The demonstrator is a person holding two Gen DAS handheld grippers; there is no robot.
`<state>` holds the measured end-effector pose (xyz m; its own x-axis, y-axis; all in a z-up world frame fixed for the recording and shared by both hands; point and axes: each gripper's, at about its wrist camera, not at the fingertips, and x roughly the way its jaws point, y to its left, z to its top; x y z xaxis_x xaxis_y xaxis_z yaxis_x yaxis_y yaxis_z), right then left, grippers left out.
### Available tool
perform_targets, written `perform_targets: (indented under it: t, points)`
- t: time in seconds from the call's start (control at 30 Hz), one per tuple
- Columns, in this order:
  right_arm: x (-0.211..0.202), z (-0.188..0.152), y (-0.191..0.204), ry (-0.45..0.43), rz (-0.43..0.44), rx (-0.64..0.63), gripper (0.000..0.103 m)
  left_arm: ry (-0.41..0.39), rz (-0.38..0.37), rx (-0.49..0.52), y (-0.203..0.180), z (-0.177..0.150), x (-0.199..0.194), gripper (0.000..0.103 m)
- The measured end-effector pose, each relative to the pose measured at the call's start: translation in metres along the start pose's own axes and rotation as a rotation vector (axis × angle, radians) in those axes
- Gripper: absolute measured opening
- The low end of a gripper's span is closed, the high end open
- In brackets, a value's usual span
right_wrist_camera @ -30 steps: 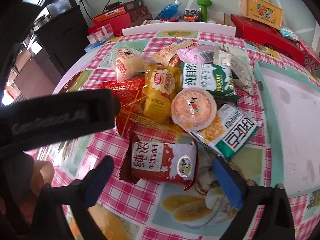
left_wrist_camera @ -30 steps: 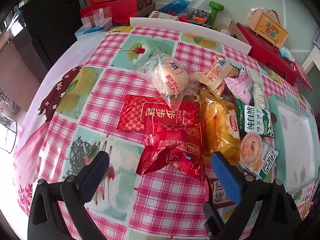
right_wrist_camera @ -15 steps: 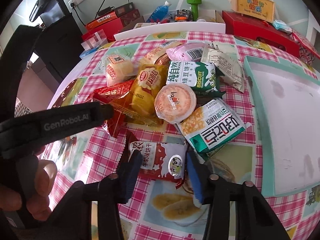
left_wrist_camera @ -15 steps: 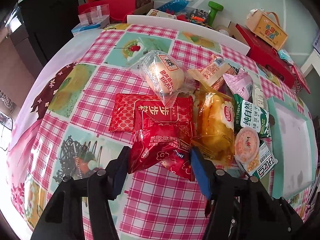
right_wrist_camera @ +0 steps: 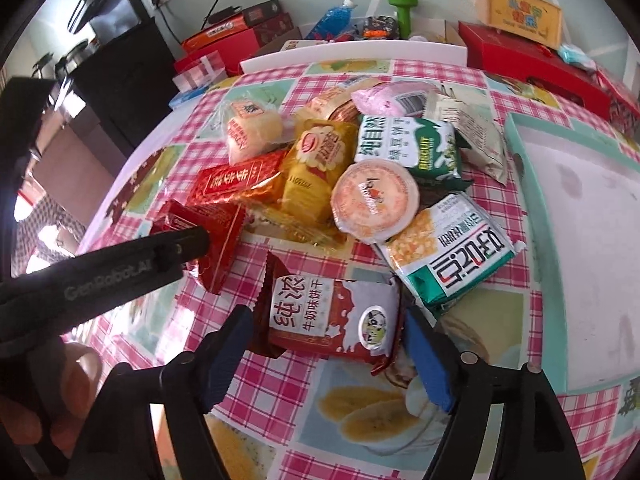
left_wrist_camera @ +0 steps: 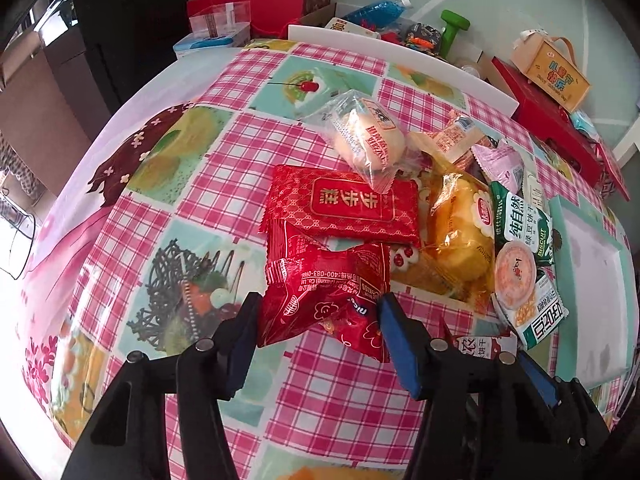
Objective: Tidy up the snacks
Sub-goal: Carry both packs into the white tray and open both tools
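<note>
Both grippers have narrowed since the earlier frames: the left gripper (left_wrist_camera: 318, 316) from wide open to clenched on the red snack packet (left_wrist_camera: 326, 300), while the right gripper (right_wrist_camera: 328, 340) is opening again, pads beside the milk biscuit packet (right_wrist_camera: 332, 316) without pressing it. Picking is in hand; next, the red packet likely needs lifting toward the teal tray (right_wrist_camera: 520, 184), clear of the pile.

Both wrist views look steeply down, close over the same snack pile (left_wrist_camera: 432, 216), the left view from farther left.
</note>
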<state>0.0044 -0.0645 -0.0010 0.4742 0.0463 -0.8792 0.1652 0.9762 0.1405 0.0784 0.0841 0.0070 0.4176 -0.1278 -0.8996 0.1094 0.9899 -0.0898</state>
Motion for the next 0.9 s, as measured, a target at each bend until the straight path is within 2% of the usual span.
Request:
perform_targets:
  t: [0.2, 0.43, 0.47, 0.53, 0.63, 0.9]
  points:
    - [0.007, -0.002, 0.010, 0.004, -0.043, -0.066, 0.083, -0.005, 0.004, 0.009, -0.001, 0.000, 0.001, 0.061]
    - [0.008, -0.004, 0.011, 0.000, -0.048, -0.070, 0.083, 0.013, -0.005, 0.017, -0.005, -0.003, 0.005, 0.057]
    - [0.008, -0.004, 0.011, 0.000, -0.049, -0.066, 0.082, 0.013, -0.005, 0.018, -0.005, -0.003, 0.005, 0.057]
    - [0.006, -0.004, 0.010, -0.002, -0.056, -0.056, 0.071, 0.011, -0.004, 0.020, -0.005, -0.003, 0.005, 0.057]
    - [0.005, -0.004, 0.004, 0.001, -0.028, -0.026, 0.067, 0.011, -0.002, 0.019, -0.005, -0.003, 0.005, 0.056]
    - [0.000, -0.006, 0.000, 0.017, 0.003, -0.006, 0.065, -0.002, -0.014, 0.024, -0.006, -0.003, 0.000, 0.050]
